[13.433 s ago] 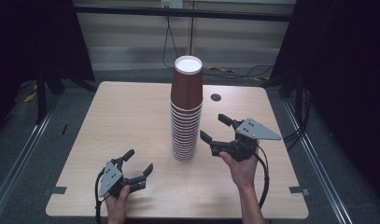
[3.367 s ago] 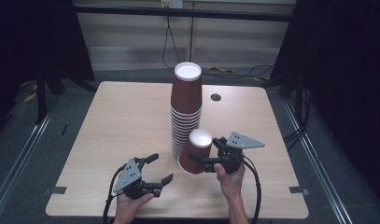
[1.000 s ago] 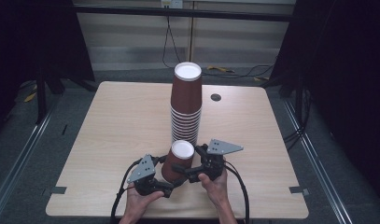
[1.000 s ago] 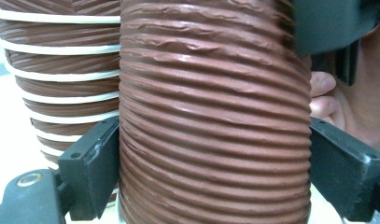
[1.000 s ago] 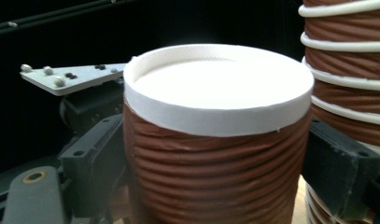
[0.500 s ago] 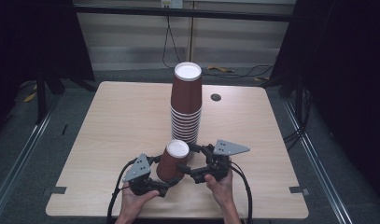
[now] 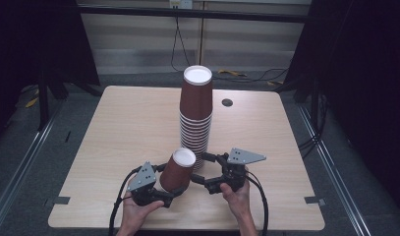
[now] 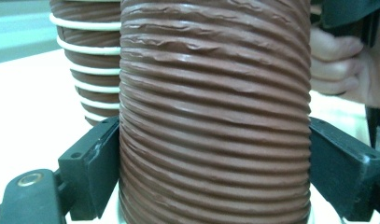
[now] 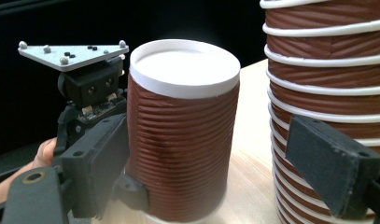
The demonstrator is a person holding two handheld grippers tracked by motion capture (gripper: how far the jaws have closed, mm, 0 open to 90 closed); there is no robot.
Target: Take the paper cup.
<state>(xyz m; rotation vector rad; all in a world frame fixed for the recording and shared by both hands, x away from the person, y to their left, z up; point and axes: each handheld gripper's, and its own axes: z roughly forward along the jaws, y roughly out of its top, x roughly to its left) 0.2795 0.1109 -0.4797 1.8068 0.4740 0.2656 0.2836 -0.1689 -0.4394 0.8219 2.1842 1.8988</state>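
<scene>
A single brown ribbed paper cup (image 7: 178,171) stands upside down, white base up, near the table's front edge. My left gripper (image 7: 174,183) is shut on it, and in the left gripper view both black jaws press the cup (image 8: 215,93) at its sides. To its right my right gripper (image 7: 201,168) is open. In the right gripper view its jaws stand wide, with the cup (image 9: 183,130) by the left jaw and clear of the right one. A tall stack of the same cups (image 7: 196,113) rises just behind, also seen as the stack (image 9: 327,84).
The pale wooden table (image 7: 119,128) has a small dark round hole (image 7: 227,103) at the back right. Black frame posts and cables stand on the floor beyond the far edge. Bare tabletop lies left and right of the stack.
My right gripper took a cup off the stack and carried it left and forward. My left gripper closed on it, and my right gripper has now let go.
</scene>
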